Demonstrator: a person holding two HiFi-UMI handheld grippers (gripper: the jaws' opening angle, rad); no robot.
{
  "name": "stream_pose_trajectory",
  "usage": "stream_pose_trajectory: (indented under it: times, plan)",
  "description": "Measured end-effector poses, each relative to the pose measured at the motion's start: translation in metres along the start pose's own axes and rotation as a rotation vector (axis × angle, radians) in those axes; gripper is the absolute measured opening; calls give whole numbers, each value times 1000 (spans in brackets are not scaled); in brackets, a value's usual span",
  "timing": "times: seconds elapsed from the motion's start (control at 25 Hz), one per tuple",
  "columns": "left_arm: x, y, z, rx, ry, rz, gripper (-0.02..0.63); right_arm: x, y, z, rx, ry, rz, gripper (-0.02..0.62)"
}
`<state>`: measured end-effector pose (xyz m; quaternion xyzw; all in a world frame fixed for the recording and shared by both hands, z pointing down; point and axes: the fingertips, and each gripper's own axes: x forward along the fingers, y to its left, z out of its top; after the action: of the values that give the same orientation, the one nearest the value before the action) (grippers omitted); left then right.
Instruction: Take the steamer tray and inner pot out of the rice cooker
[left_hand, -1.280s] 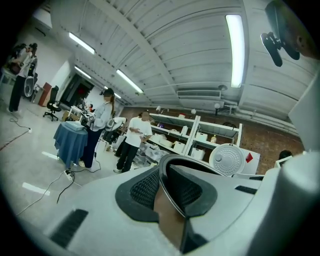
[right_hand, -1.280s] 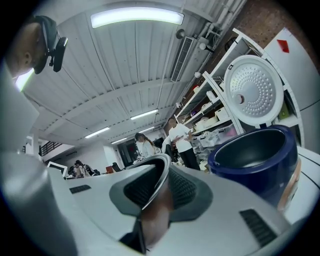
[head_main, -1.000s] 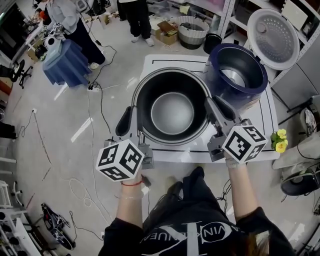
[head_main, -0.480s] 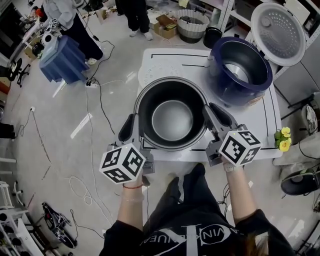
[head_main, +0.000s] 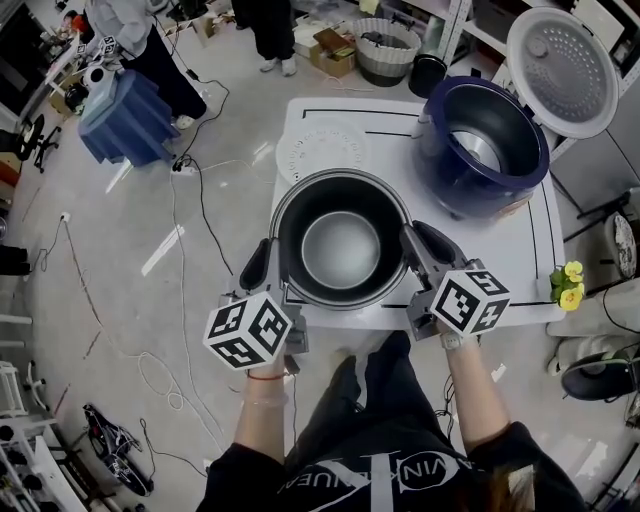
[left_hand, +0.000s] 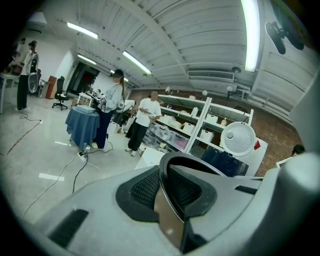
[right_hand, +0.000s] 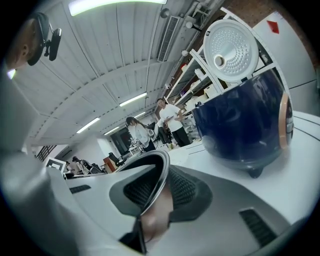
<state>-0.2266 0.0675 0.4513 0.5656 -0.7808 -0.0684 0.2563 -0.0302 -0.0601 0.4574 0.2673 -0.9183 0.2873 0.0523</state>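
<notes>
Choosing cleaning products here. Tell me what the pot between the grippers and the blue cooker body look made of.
The inner pot: likely thin metal, with a rolled rim and shiny outer wall; the matte dark grey inside suggests a nonstick coating. The cooker body: glossy navy shell catching highlights, plastic or painted metal, can't tell which; copper-coloured trim band.

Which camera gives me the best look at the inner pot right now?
The head view: the inner pot shows whole, rim and inside, over the white table. The gripper views each show only the rim slice that the left gripper or right gripper pinches.
</notes>
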Motion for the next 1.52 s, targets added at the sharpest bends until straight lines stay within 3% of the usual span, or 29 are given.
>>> stream_pose_trajectory:
  times: [0.76,1.0,1.24,1.52]
  plan:
    - [7,7,-5,7,9,-22,54,6,-3,-6,-16,13,26,80]
    - [10,4,-4,70,23,-18,52,3,-2,-1,-119,24,19,91]
    - [6,-5,21,231,-49,15,52,-5,0,20,-175,-29,26,91]
    - [13,-52,51,251,-117,-106,46,-22,3,45,-207,-91,23,39]
